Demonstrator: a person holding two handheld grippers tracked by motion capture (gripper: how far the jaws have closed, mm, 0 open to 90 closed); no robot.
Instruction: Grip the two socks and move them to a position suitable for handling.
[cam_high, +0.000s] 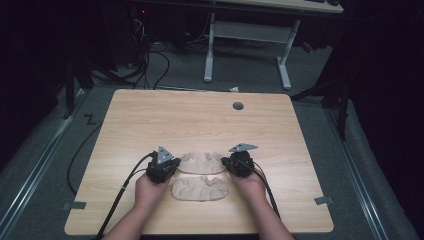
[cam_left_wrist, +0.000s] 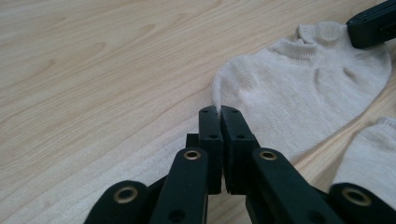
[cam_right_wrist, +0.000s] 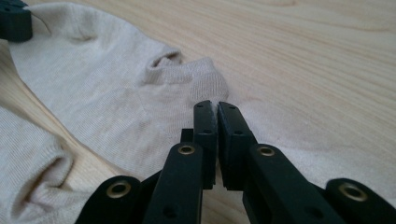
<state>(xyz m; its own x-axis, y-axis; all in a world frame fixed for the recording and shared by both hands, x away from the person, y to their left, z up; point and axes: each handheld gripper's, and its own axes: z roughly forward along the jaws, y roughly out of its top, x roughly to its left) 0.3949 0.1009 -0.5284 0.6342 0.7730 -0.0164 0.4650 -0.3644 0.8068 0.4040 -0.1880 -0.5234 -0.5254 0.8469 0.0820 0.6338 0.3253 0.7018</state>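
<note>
left claw: my left gripper (cam_left_wrist: 219, 112) has its jaws pressed together right on the left end of the far sock (cam_left_wrist: 303, 88), a thin bit of the fabric edge pinched at the tips. in the high view it sits at that sock's left end (cam_high: 172, 163).
right claw: my right gripper (cam_right_wrist: 215, 106) is clamped too, jaws nearly flush with a sliver of the sock's edge between them, next to the cuff opening. from above it's at the sock's right end (cam_high: 229, 162).
far sock: beige ankle sock (cam_high: 201, 162) lying flat on the table, stretched between my two grippers, one end in each.
near sock: second beige sock (cam_high: 200, 188), same kind, lying just on my side of the first one, apart from it by a thin strip of wood. neither claw touches it.
hands: left hand (cam_high: 150, 191) and right hand (cam_high: 252, 189) come in from the near edge, one on each side of the near sock.
table: light wood top (cam_high: 200, 120), socks in the near middle part, a round dark hole (cam_high: 238, 106) toward the far side.
cables: black leads trail off both grippers back toward me.
</note>
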